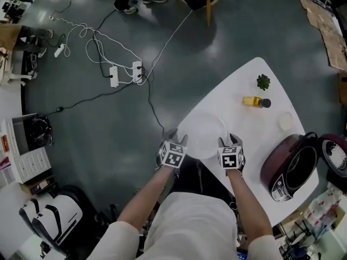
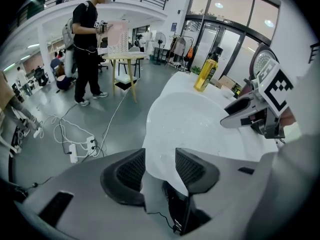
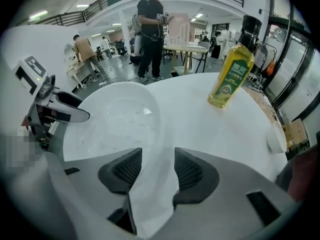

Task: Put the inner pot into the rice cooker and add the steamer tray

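Observation:
A white round steamer tray (image 1: 203,134) (image 2: 195,124) (image 3: 120,119) lies on the white table (image 1: 255,140) near its front edge. My left gripper (image 1: 177,138) (image 2: 160,154) stands at the tray's left rim and my right gripper (image 1: 229,141) (image 3: 158,154) at its right rim. Both point steeply down. In each gripper view the rim runs between the two pads with room on either side, so both are open. The maroon rice cooker (image 1: 293,169) stands at the table's right edge with its lid (image 1: 336,158) raised; its inside looks dark, and I cannot tell whether the inner pot is in it.
A yellow oil bottle (image 1: 254,102) (image 2: 206,73) (image 3: 231,76), a small green plant (image 1: 263,82) and a small white dish (image 1: 286,121) stand further back on the table. Power strips and cables (image 1: 124,72) lie on the floor at left. A person (image 2: 87,44) stands by a wooden table.

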`<state>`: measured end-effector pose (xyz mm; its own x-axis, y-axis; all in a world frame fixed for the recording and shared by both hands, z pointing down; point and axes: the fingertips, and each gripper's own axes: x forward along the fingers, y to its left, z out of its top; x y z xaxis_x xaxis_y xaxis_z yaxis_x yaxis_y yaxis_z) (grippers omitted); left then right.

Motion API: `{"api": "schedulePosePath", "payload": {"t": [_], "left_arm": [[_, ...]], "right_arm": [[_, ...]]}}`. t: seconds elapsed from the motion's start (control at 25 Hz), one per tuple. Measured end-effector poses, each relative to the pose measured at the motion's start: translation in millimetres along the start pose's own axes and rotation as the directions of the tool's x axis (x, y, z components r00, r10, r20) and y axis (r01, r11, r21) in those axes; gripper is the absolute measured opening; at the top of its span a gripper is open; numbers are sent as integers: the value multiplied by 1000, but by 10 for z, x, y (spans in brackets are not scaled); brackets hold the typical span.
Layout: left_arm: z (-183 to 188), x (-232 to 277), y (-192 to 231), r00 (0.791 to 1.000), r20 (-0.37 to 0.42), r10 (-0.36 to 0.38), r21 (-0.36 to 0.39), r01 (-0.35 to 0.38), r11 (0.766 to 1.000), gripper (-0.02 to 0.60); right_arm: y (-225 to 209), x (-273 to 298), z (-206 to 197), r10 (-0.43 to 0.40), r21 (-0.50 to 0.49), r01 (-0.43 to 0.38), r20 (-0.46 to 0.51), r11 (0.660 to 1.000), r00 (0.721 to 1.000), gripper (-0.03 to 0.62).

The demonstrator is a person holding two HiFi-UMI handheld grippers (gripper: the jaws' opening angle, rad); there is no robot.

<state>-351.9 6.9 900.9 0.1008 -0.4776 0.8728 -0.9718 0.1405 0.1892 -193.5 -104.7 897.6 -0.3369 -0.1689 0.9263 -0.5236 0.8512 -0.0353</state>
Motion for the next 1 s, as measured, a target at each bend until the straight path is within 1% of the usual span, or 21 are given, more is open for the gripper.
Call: {"api": "schedulePosePath", "payload": {"t": [0.12,0.16,0.2,0.24,0.44,0.64,1.0], "left_arm": [[-32,43,3,1000,-24,-4,7,4,1000,179],[-36,49,3,1000,-28,-4,11,4,1000,158],[-38,53,-5,1000,-30,-5,14,5,1000,139],[-38,54,-17,999,-32,-5,14,5,1000,118],[-7,17,-60,1000,-19,4,-3,-4,1000,104],[183,-120,-170,1000,23,-2,36,1,999,106],[705,-551,-592,993,114,-12,121,-2,993,103]], "right_arm": [[32,29,22,-2,3,2,-24,1000,1000,208],[46,36,34,-1,1,1,-26,1000,1000,191],[62,41,42,2,-2,-2,-26,1000,1000,160],[74,40,47,5,-3,-5,-24,1000,1000,113],[45,-38,61,20,26,-20,4,999,1000,98],[-59,-246,125,7,31,-9,49,999,999,98],[-370,-986,206,-70,97,56,153,994,986,98]]}}
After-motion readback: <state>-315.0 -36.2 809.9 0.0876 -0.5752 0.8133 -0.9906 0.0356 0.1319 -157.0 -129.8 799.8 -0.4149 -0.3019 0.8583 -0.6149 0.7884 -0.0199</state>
